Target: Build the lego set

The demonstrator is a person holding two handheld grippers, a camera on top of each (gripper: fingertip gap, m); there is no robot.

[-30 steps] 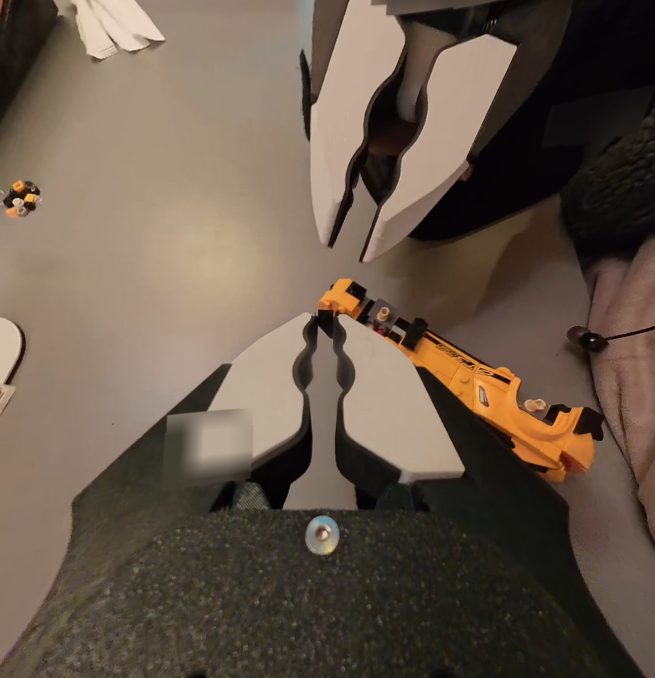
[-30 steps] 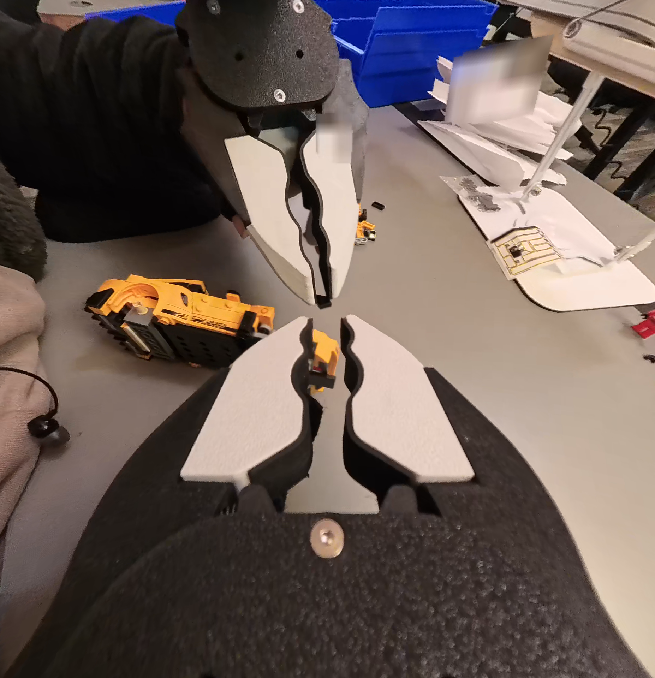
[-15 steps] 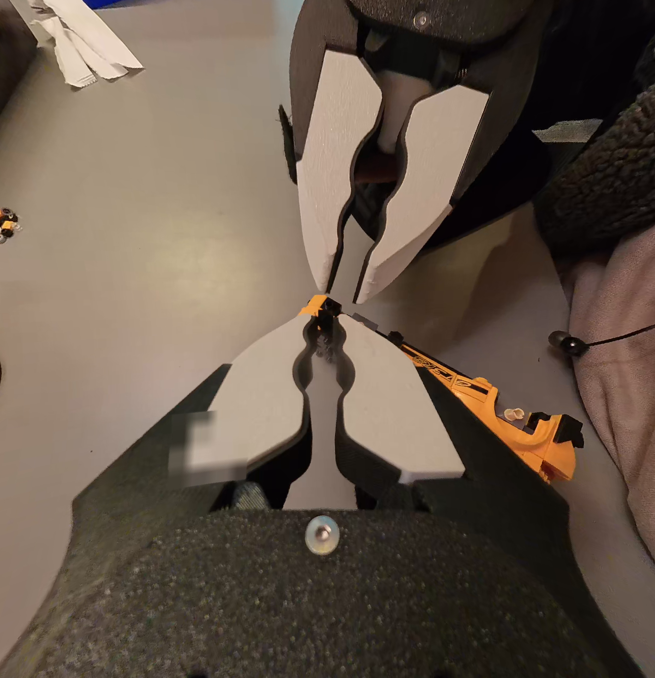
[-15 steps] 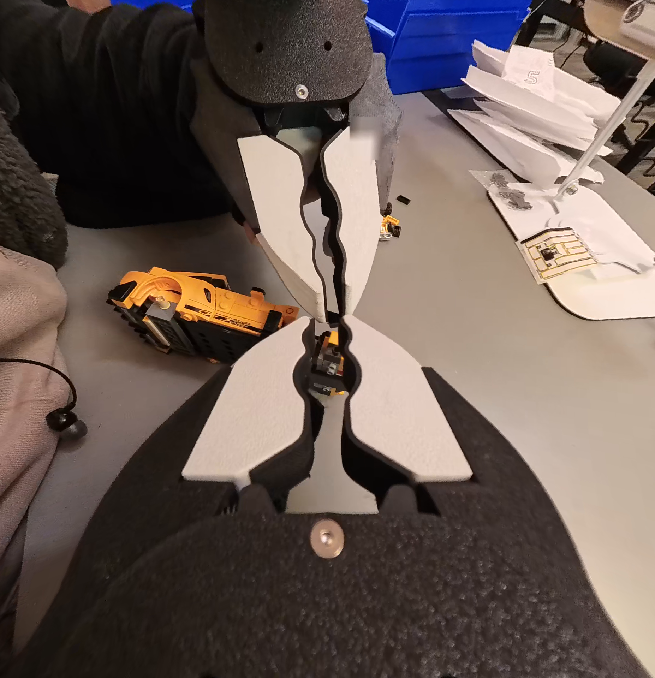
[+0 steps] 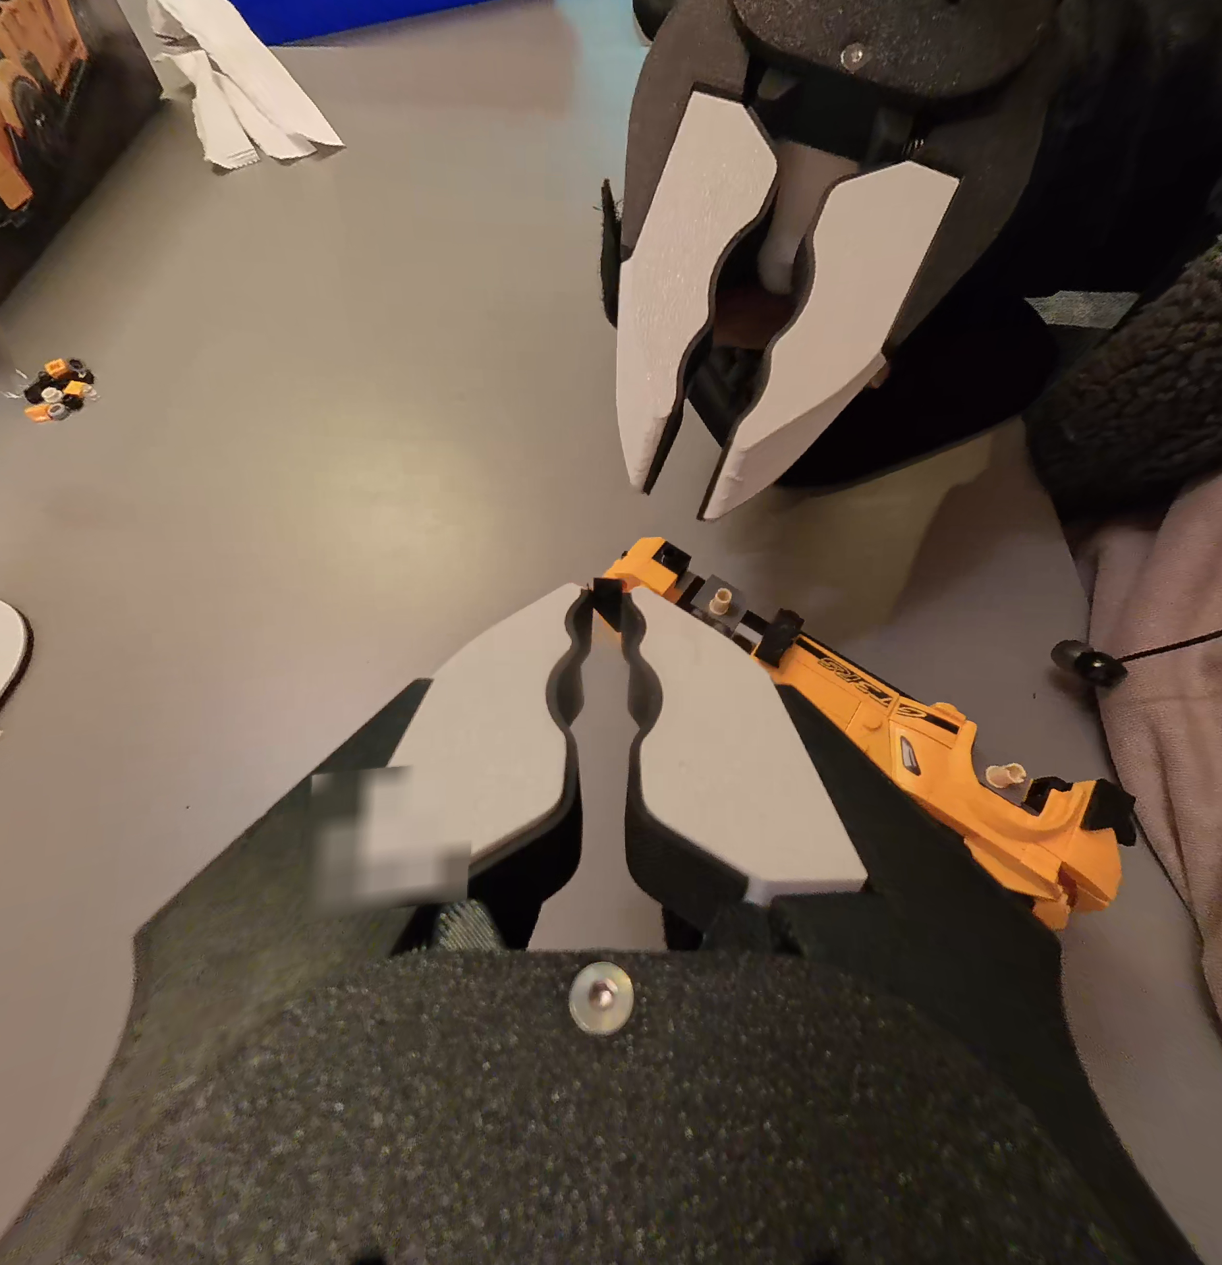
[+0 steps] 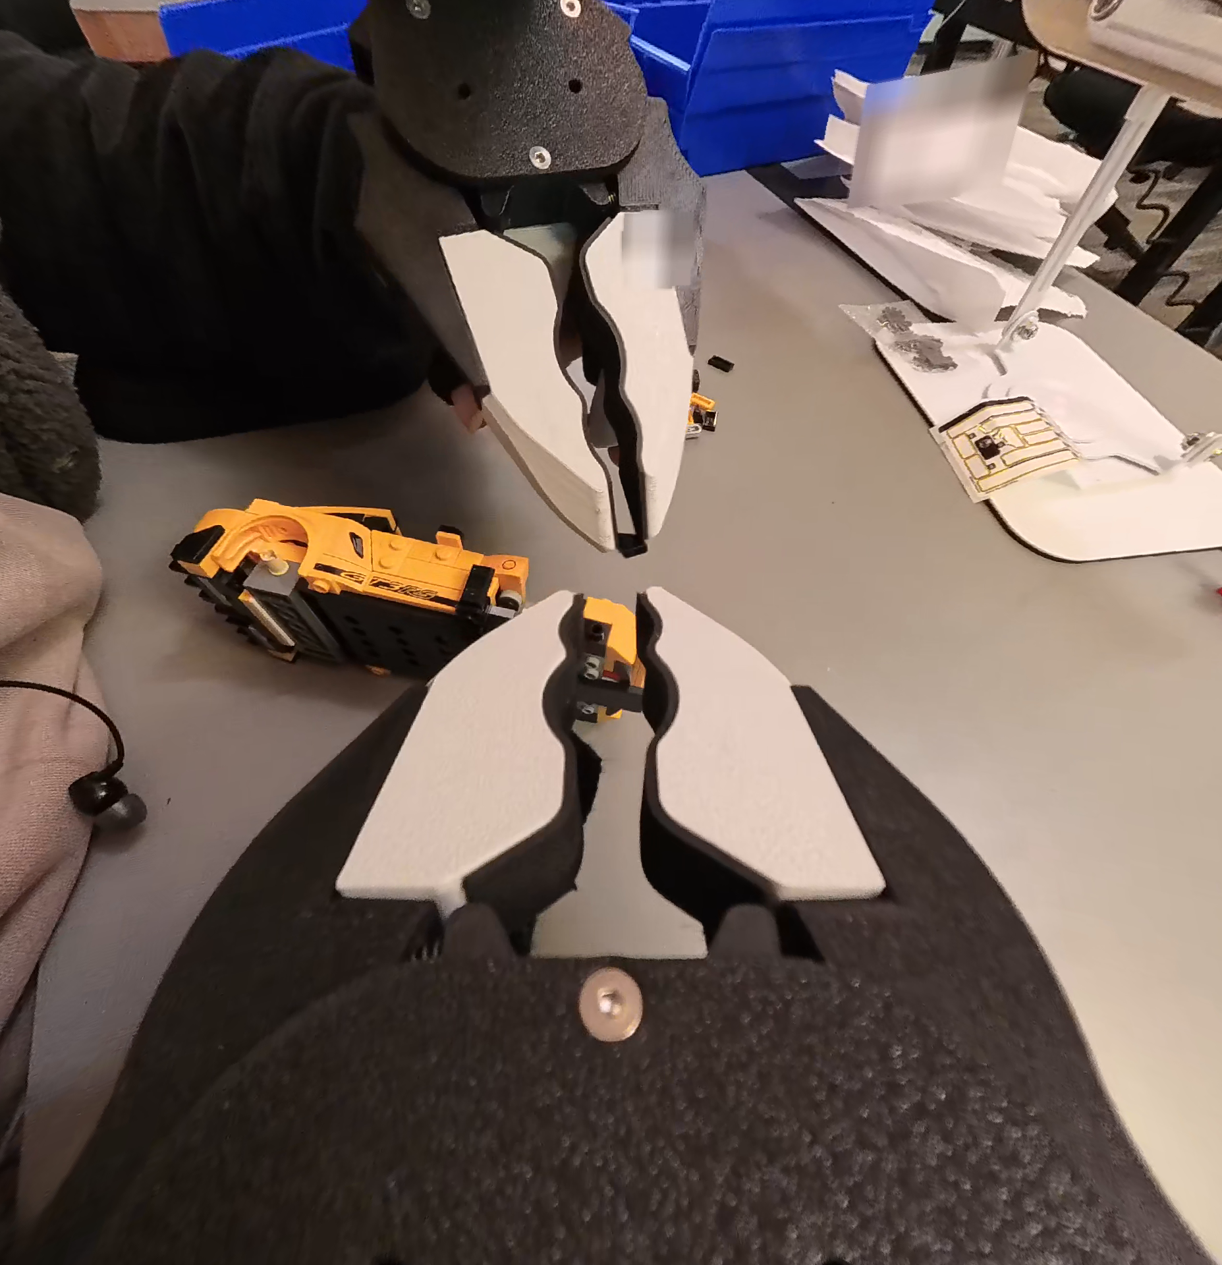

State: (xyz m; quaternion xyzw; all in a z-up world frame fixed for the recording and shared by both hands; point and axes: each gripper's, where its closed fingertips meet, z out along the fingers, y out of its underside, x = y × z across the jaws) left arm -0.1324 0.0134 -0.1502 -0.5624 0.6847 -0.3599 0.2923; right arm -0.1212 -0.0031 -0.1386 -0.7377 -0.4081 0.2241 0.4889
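My left gripper [image 5: 608,594] is shut on a small black piece [image 5: 609,606], pinched at the very fingertips; the right wrist view shows the piece [image 6: 632,545] there too. My right gripper [image 6: 608,597] is shut on a small orange and black sub-assembly [image 6: 611,657], held upright between the pads. The two grippers face each other tip to tip, a short gap apart, above the grey table [image 5: 320,479]. The orange and black car body [image 6: 341,589] lies on its side on the table to the left of my right gripper, and also shows in the left wrist view [image 5: 902,725].
A heap of small loose pieces [image 5: 57,390] lies far left. Torn white bags [image 5: 252,116] and a box [image 5: 26,137] sit at the back. Blue bins [image 6: 765,82], papers [image 6: 936,205] and a white board [image 6: 1107,520] stand to the right. A person's dark sleeve [image 6: 183,239], cloth [image 6: 26,650] and an earbud [image 6: 105,797] are at the left. The grippers are tip to tip, or close to it. Both grippers' tips are roughly 15 cm from the earbud [image 6: 105,797]. It is also in sight in the left wrist view [image 5: 1090,654].
Half a second ago the two grippers' tips met, the black piece against the sub-assembly. They have now drawn apart, and the black piece is still in my left gripper.
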